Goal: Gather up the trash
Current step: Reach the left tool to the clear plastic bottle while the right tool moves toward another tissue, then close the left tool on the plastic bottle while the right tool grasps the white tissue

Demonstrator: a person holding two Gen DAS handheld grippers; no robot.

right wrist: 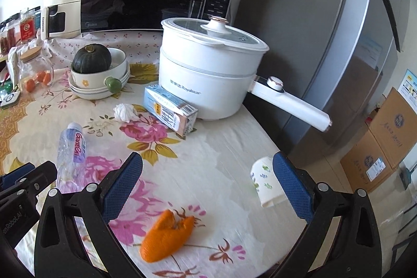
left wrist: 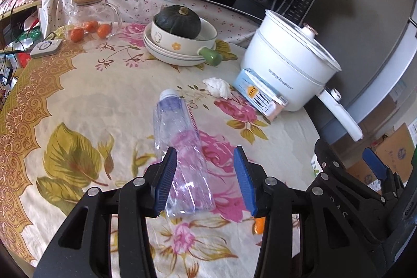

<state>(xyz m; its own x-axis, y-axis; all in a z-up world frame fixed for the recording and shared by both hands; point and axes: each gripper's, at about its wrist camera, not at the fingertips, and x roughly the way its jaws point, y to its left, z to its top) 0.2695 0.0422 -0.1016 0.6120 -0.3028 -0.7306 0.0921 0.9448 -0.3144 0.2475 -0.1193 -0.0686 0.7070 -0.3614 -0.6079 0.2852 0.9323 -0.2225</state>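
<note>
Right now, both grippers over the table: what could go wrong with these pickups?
1. The plastic bottle lies on its side between the left gripper's open pads; round and thin, it may roll or crumple when squeezed.
2. The paper cup lies at the table edge by the right gripper's finger; a nudge could knock it off.
3. The orange peel is low and flat; the pads may snag the tablecloth.

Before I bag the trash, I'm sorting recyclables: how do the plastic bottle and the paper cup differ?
The bottle is clear crushed plastic with a white cap and purple label; the cup is opaque white paper with a leaf print. The bottle is long and lies mid-table; the cup is shorter and lies at the table's right edge. Both lie on their sides on the floral cloth.
</note>
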